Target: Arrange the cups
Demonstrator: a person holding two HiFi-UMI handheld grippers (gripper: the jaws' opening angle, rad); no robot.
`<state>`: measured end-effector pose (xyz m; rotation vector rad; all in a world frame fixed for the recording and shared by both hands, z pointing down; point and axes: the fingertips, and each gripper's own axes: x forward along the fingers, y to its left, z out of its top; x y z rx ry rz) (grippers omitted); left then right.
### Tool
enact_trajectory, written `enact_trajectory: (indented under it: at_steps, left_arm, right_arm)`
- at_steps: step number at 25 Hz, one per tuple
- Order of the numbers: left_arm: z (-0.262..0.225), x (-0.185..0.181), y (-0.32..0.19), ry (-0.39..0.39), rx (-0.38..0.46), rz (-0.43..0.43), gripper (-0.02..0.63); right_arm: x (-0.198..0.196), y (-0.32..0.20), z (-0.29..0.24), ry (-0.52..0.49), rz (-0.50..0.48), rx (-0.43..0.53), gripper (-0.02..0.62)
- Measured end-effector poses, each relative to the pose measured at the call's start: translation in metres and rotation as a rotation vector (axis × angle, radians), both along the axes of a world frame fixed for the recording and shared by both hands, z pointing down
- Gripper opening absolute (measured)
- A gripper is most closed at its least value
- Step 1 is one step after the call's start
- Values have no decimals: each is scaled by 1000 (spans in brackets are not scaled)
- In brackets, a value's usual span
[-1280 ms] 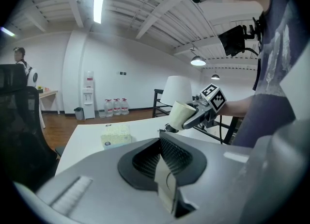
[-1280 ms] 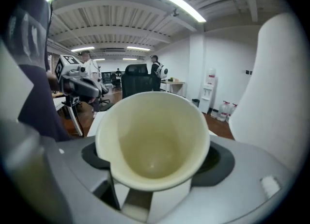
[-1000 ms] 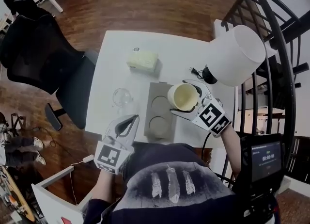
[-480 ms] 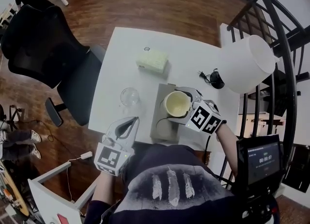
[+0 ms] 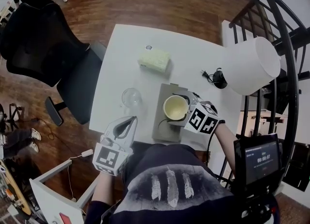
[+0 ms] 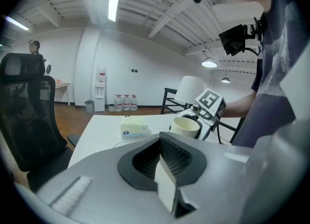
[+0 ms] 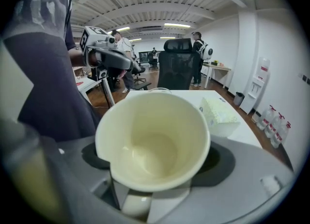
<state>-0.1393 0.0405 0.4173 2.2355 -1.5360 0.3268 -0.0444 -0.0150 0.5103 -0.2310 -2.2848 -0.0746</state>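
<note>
We stand at the near edge of a white table on a dark wooden floor. A black office chair sits off its left side, and a white lamp shade rises at its far right, in front of a black stair railing. On the table's near half, right of centre, lies a grey tray with round recesses, its long side running near to far.

Our right gripper reaches in from the near right, its jaws spread wide and clasped on either side of a cream cup. The cup is upright, mouth up and empty inside, and hangs over the far end of the tray. We cannot tell whether its base touches the tray.

Our left gripper is at the table's near left edge, left of the tray and apart from it. Its jaws are clenched together with nothing between them.

A pale yellow tissue pack lies on the far half of the table. A clear glass stands left of the tray, between the tissue pack and the left gripper. A small black plug with a cable rests by the foot of the lamp
</note>
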Motion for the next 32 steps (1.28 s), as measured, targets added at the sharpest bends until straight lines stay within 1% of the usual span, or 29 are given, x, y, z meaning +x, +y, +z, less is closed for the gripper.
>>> enact_trajectory:
  at_steps: [4,9,13,17,22,27,32]
  left_arm:
    - [5,1,-1,-1,-18,3,15]
    - [8,1,-3,-16,-21,9,15]
    - [8,1,-4,-5,-31,-5,15]
    - [12,4,-4,-24,-36,9,15]
    - [8,6,-6,-12,-23,2,15]
    - [8,8,1,-25,-27,-5,15]
    - [2,10,3,-41,-10,-3,15]
  right_arm:
    - [-1,3,7,3,-13,-22,454]
    - [0,4,21,20,-36,-13,455]
    - [-1,2,23,-8,-37,-23,456]
    - [-1,3,23,-21,-57,-16,457]
    - [-3,2,25,-31,-54,-23,457]
    - [-4,5,22,-60,-50,-49,462]
    - [-2,6,21,-71,-48,-54,463]
